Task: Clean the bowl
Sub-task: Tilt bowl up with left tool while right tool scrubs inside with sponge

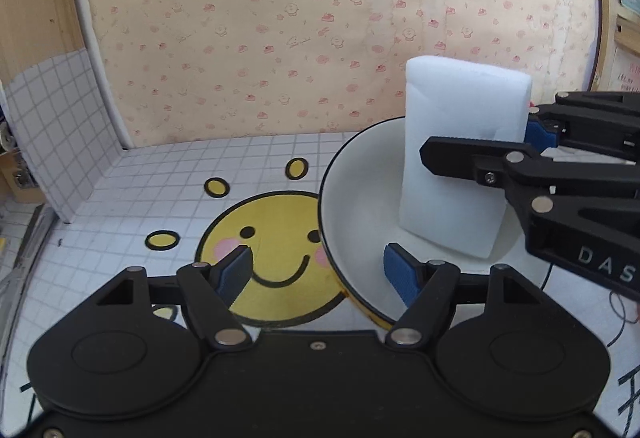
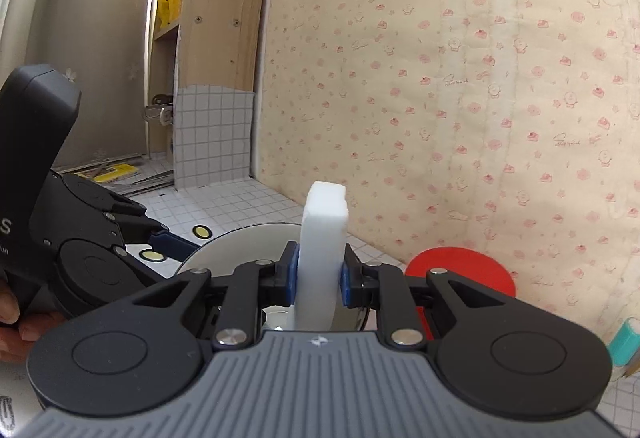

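Now | right fingers (image 2: 318, 280) clamp sponge (image 2: 322, 238) | left fingers (image 1: 394, 270) straddle bowl (image 1: 360, 174) rim

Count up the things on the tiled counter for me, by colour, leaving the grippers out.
White: 2, the sponge and the bowl
Red: 1, a round disc
Teal: 1, a small object at the right edge, too cut off to name
Total: 4

A home corner: cake-patterned wallpaper (image 1: 280, 18) behind a table (image 1: 140, 190) under grid-tile sheet with a smiley sun sticker (image 1: 276, 258), wooden shelving (image 2: 224, 18) at far left
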`<move>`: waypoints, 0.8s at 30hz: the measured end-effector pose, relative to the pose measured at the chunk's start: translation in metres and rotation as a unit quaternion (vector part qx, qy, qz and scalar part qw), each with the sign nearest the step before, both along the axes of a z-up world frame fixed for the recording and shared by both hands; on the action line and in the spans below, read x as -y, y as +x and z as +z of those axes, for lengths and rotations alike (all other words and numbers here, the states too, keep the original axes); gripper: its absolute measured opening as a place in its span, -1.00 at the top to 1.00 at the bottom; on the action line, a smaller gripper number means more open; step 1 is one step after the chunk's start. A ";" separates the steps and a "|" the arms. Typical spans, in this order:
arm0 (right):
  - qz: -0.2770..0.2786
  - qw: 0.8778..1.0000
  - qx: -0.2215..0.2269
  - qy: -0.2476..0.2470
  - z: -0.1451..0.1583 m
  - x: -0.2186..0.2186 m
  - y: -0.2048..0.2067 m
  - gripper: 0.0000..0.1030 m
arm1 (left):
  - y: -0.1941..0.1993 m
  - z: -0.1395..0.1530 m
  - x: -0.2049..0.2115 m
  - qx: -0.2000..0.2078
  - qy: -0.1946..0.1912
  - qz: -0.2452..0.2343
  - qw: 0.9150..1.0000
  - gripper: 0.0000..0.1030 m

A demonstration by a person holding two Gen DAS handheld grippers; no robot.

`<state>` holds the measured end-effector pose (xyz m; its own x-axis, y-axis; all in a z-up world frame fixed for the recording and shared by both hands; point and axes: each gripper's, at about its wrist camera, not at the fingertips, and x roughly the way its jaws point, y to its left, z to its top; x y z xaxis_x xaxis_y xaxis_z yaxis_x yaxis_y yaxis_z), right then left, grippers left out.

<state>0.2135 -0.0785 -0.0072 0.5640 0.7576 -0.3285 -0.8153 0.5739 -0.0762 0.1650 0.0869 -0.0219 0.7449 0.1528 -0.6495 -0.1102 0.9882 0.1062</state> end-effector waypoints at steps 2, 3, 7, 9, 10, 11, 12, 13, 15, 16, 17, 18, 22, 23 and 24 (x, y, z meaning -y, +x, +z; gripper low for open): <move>0.007 1.000 -0.001 -0.001 0.001 0.001 -0.002 0.59 | -0.004 0.000 0.000 0.001 0.000 -0.002 1.000 -0.43; 0.012 1.000 -0.002 -0.002 0.002 0.002 -0.004 0.59 | -0.006 0.000 0.000 0.002 0.000 -0.005 1.000 -0.43; 0.034 0.999 0.007 -0.026 0.003 0.003 -0.010 0.59 | -0.019 -0.003 0.008 0.005 0.013 -0.019 1.000 -0.46; 0.049 0.998 0.006 -0.027 0.006 0.005 -0.013 0.59 | -0.023 -0.005 0.013 0.006 0.025 -0.027 0.999 -0.51; 0.054 0.998 0.008 -0.028 0.006 0.006 -0.015 0.59 | -0.026 -0.007 0.016 0.009 0.033 -0.029 0.999 -0.51; 0.058 0.998 0.012 -0.033 0.006 0.005 -0.017 0.59 | -0.027 -0.008 0.018 0.011 0.036 -0.033 0.999 -0.52; 0.062 0.997 0.018 -0.038 0.007 0.005 -0.020 0.59 | -0.029 -0.008 0.019 0.012 0.037 -0.033 0.999 -0.52; 0.064 0.997 0.021 -0.041 0.007 0.004 -0.022 0.59 | -0.030 -0.009 0.019 0.013 0.035 -0.032 0.999 -0.52; 0.065 0.997 0.022 -0.043 0.006 0.004 -0.024 0.59 | -0.032 -0.010 0.019 0.017 0.030 -0.032 0.999 -0.52; 0.065 0.997 0.023 -0.045 0.007 0.003 -0.025 0.59 | -0.034 -0.011 0.017 0.019 0.025 -0.032 0.999 -0.52; 0.068 0.996 0.027 -0.047 0.007 0.003 -0.027 0.59 | -0.034 -0.011 0.015 0.018 0.018 -0.031 0.999 -0.54; 0.072 0.996 0.027 -0.047 0.007 0.004 -0.028 0.59 | -0.034 -0.011 0.015 0.018 0.016 -0.030 0.999 -0.55; 0.070 0.997 0.010 -0.031 0.005 0.013 -0.029 0.59 | -0.036 -0.011 0.017 0.017 0.023 -0.025 0.999 -0.55; 0.070 0.997 0.011 -0.031 0.005 0.014 -0.031 0.58 | -0.036 -0.011 0.018 0.018 0.026 -0.024 0.999 -0.55; 0.072 0.997 0.013 -0.026 0.006 0.016 -0.032 0.57 | -0.037 -0.011 0.019 0.018 0.029 -0.023 0.999 -0.55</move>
<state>0.1811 -0.0948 -0.0012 0.4601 0.8133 -0.3561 -0.8861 0.4460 -0.1261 0.1281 0.0678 -0.0334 0.7754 0.1539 -0.6125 -0.0689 0.9847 0.1601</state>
